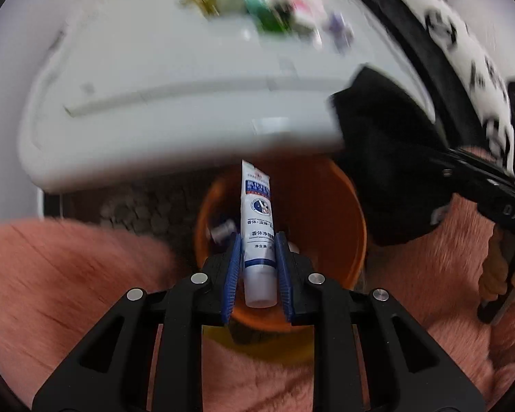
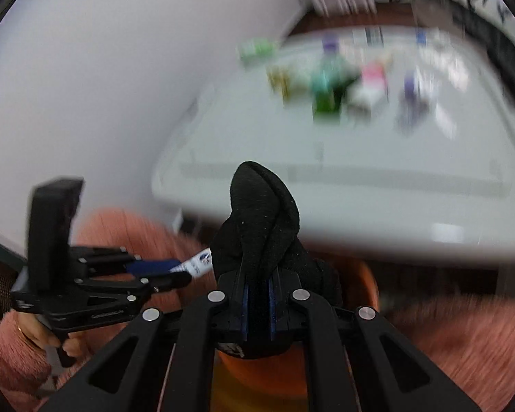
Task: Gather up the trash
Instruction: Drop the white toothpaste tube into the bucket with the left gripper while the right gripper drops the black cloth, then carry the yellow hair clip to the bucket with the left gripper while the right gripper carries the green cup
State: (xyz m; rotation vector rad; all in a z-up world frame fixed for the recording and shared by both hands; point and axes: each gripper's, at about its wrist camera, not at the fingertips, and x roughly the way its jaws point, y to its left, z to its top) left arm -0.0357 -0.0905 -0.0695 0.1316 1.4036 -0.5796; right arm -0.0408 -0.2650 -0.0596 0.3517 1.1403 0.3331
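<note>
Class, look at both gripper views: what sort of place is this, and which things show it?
Probably a room at home: a white table against a plain wall, strewn with small packets, and an orange bin on the floor beside it.

Left wrist view: rides the left gripper (image 1: pixel 257 267), looks steeply down along its fingers into the orange bucket (image 1: pixel 333 206) close below; white table (image 1: pixel 154 103) edge above. Right wrist view: rides the right gripper (image 2: pixel 257 295), tilted down less steeply, table (image 2: pixel 326 151) filling its upper half. Shared: table, bucket (image 2: pixel 364 274), blurred clutter. Each view catches the other gripper at its side.
</note>
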